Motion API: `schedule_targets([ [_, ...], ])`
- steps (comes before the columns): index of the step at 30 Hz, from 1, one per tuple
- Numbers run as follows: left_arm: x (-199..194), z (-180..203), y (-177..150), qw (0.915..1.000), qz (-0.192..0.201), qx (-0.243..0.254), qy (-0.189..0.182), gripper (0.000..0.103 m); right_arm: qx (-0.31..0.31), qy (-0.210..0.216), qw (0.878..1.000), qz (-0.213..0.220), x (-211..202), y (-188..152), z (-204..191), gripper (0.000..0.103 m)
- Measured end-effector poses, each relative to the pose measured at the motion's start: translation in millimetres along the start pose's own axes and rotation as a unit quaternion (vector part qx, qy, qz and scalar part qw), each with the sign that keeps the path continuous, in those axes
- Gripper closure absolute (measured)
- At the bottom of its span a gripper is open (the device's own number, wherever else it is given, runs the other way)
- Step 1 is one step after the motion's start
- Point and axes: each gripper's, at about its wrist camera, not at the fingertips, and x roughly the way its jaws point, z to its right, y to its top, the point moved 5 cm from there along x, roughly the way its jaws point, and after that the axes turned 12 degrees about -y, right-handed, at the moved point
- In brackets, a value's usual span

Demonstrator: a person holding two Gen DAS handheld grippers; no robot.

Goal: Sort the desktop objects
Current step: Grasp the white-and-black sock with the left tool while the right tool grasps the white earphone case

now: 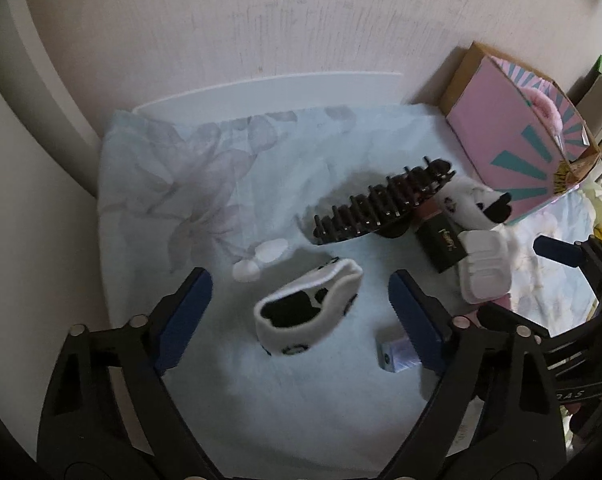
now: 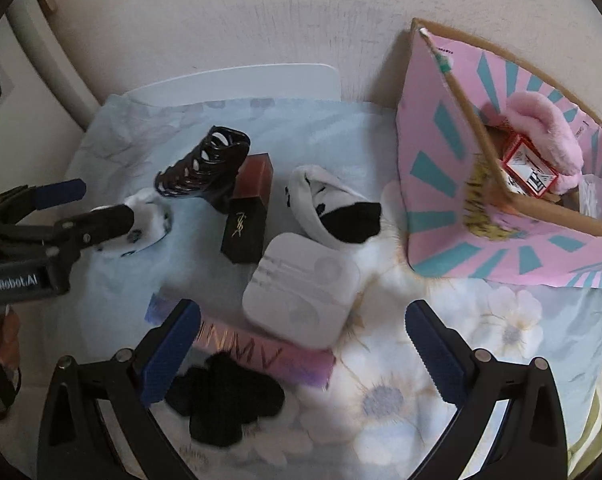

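Note:
My left gripper [image 1: 301, 300] is open, its blue pads either side of a white-and-black sock [image 1: 307, 316] on the pale floral cloth. Behind the sock lies a black hair claw [image 1: 385, 204], a black YSL box [image 1: 441, 242] and a white plastic case [image 1: 485, 268]. My right gripper [image 2: 301, 344] is open above the white case [image 2: 301, 288], which rests on a pink flat box [image 2: 269, 352]. A second white-and-black sock [image 2: 333, 208], the YSL box [image 2: 245, 232] and the claw [image 2: 205, 168] lie beyond. The left gripper [image 2: 97, 204] shows at the left over the first sock [image 2: 149, 224].
A pink-and-teal cardboard box [image 2: 441, 184] stands open at the right, holding a pink furry item [image 2: 541, 132] and a red-and-white carton [image 2: 529, 164]. A black fabric piece [image 2: 225, 396] lies near my right gripper. Two small white pads [image 1: 261, 258] and a small pale box [image 1: 397, 354] lie by the left gripper. A wall stands behind.

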Motion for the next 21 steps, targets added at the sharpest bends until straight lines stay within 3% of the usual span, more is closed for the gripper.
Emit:
schedule_targets([
  [6,13.3,-6.6,-2.9,0.9998,-0.004,-0.010,-0.014,0.037,0.004,-0.020,1.000,0.004,12.6,5.1,-4.7,0.007],
  [14,23.9,-1.5,-5.4,0.9990,-0.007,-0.019,-0.040,0.059,0.024,-0.010,1.000,-0.006,20.7,1.7,3.4,0.036],
  [21,18.4,0.3,-3.6,0.9990,-0.005,-0.021,-0.039,0.070,0.028,-0.002,1.000,-0.001,14.4,-2.7,8.6,0.037],
])
